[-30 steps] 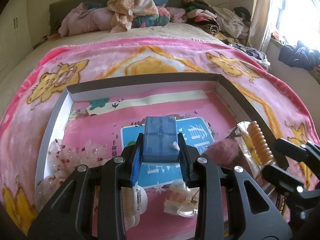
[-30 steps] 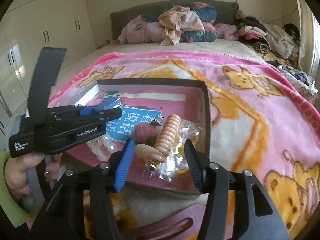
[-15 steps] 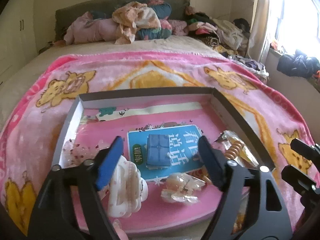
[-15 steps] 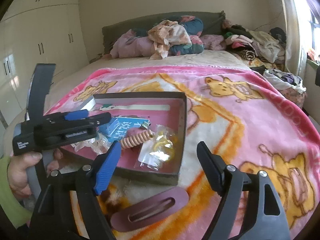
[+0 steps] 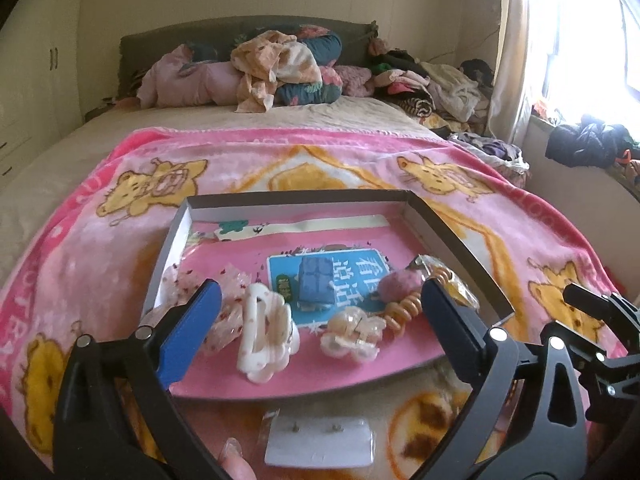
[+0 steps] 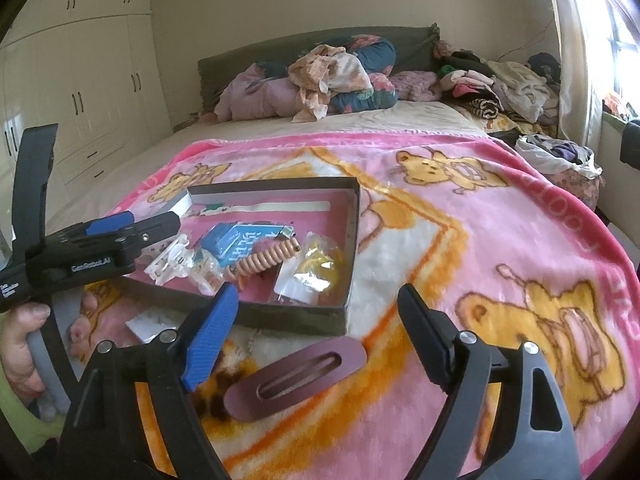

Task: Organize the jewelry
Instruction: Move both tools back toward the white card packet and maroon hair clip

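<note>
Where the left wrist view looks down, the left gripper (image 5: 320, 320), its jaws just opened wide and empty, faces the tray (image 5: 460, 240), while the earring card (image 5: 320, 442) lies nearer, below it. In the right wrist view the right gripper (image 6: 316, 332) (also wide, empty) hangs just behind the mauve hair clip (image 6: 296, 378), whose long axis runs slantwise across its gap outside the tray.

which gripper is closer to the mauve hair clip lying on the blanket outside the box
Right. The right gripper hangs open just over the mauve hair clip; the left gripper is farther off, over the box.
</note>
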